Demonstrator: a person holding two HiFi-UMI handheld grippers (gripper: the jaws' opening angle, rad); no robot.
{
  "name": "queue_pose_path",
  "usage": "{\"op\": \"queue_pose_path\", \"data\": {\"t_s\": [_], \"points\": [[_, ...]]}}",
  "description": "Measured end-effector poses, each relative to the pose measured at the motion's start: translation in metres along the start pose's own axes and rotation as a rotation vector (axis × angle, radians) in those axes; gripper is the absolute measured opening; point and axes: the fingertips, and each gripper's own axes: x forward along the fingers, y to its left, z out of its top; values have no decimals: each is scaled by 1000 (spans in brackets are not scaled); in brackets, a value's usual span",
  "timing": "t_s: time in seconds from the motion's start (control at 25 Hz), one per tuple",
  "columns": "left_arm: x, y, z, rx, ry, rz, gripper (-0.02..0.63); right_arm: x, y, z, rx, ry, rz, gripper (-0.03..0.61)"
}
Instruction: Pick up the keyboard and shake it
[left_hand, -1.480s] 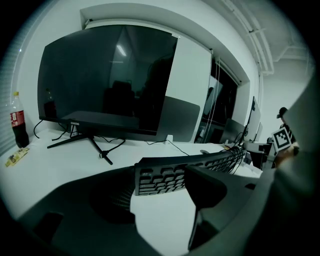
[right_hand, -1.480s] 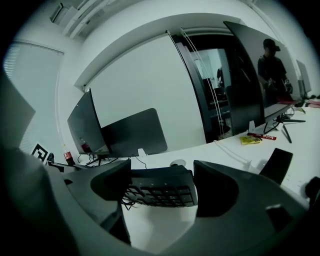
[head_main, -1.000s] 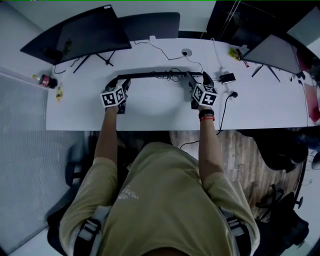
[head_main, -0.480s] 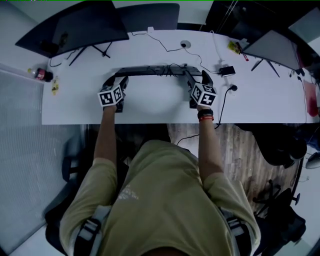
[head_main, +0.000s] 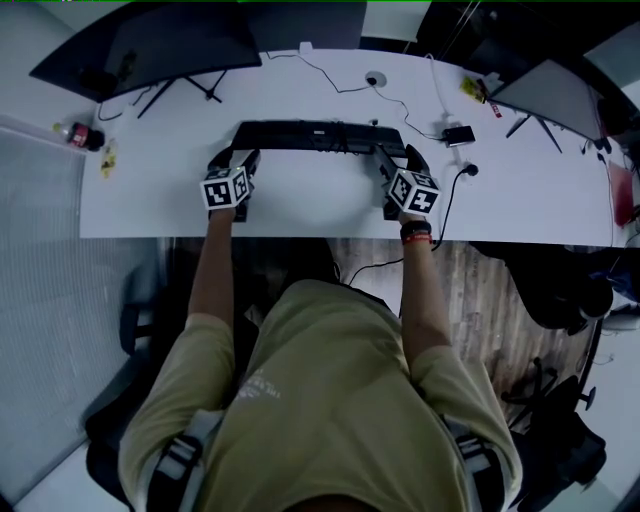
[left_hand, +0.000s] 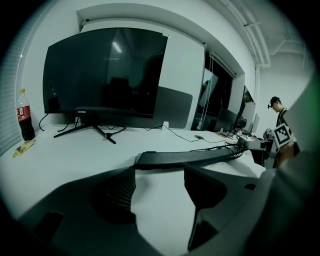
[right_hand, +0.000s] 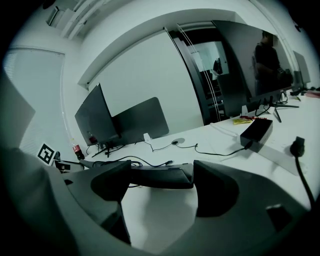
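A black keyboard (head_main: 318, 136) is caught at both ends between two hand-held grippers above a white bench (head_main: 300, 218). The left gripper (head_main: 237, 160) has its fingers (left_hand: 117, 192) spread wide, with the keyboard's left end spanning the gap at their very tips. The right gripper (head_main: 400, 160) holds the other end the same way, its fingers (right_hand: 215, 187) set wide and pressed against the short sides. In the right gripper view, pale bench shows under the keyboard, which seems lifted off the surface.

The keyboard's long axis runs left to right across the bench, roughly parallel to the near edge. Its broad face tips toward the head camera. A loose bundle of cables (head_main: 345, 140) lies along its right half.

Between the keyboard and the near edge the bench is bare — the grippers' marker cubes sit just inside that edge. Beyond the keyboard, a dark monitor (head_main: 150, 50) stands at the back left on splayed feet. A cola bottle (head_main: 78, 133) lies near the far left edge. A power brick (head_main: 457, 133) and its lead sit close to the right end — the tightest side.
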Motion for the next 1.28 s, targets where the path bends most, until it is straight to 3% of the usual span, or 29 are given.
{"op": "queue_pose_path", "data": {"t_s": [0.24, 0.28, 0.44, 0.52, 0.6, 1.0, 1.28], "points": [[1, -1, -18, -3, 19, -9, 301, -3, -1, -21, -7, 35, 20, 391], [4, -2, -21, 6, 25, 1, 155, -1, 0, -26, -13, 54, 23, 391], [10, 0, -40, -10, 69, 79, 110, 4, 8, -51, -26, 120, 0, 381], [9, -5, -49, -4, 81, 63, 115, 1, 6, -59, -38, 126, -33, 299], [9, -8, -52, 13, 88, 49, 115, -1, 4, -60, -58, 122, -54, 270], [0, -24, -63, 25, 111, -4, 115, -4, 6, -64, -48, 152, -59, 270], [-21, -63, -30, 59, 32, -44, 114, -19, 48, -31, -132, 104, -2, 267]]}}
